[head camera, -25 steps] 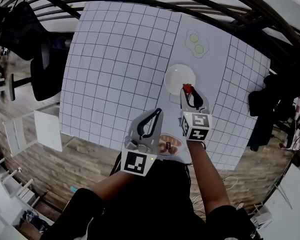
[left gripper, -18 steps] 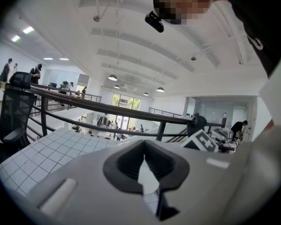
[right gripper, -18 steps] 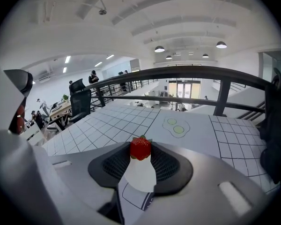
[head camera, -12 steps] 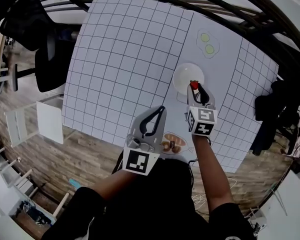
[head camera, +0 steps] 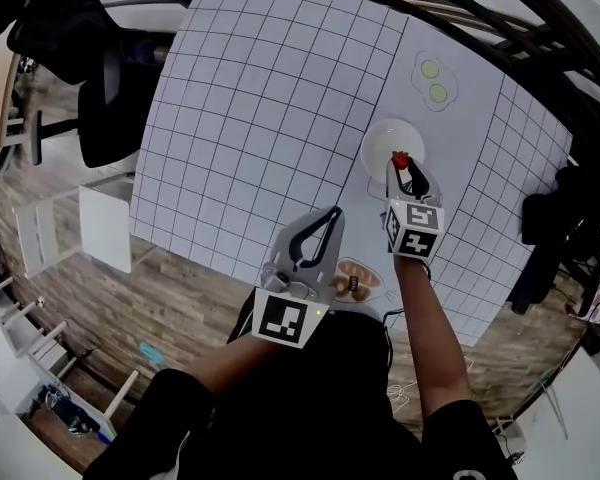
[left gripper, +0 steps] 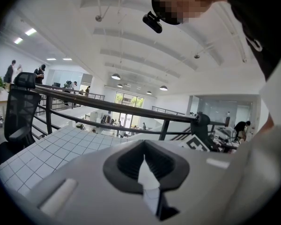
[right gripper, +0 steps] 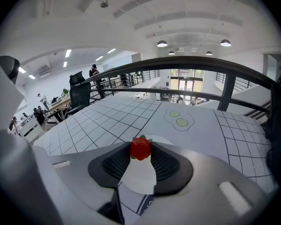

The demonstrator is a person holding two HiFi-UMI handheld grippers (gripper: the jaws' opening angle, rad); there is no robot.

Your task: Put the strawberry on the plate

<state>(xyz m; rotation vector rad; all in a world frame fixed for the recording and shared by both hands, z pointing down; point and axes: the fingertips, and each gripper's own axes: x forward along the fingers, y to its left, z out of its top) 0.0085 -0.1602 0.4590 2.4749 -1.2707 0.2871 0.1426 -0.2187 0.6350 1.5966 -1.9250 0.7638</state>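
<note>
Lowered since the earlier frame, the right tongs (head camera: 404,166) slant down over the round white plate (head camera: 380,140), clenched on the red, pitted strawberry (head camera: 401,158). Left tongs (head camera: 332,214) are closed and empty above the gridded table (head camera: 250,118).

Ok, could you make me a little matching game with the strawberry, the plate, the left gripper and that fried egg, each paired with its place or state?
Things:
1. strawberry
2. plate
3. left gripper
4. fried egg

Places or states:
A. shut, nothing in it
B. beyond the plate, farthest away
C. held in the right gripper
D. white, just under the strawberry

Pairs: 1-C, 2-D, 3-A, 4-B
</note>
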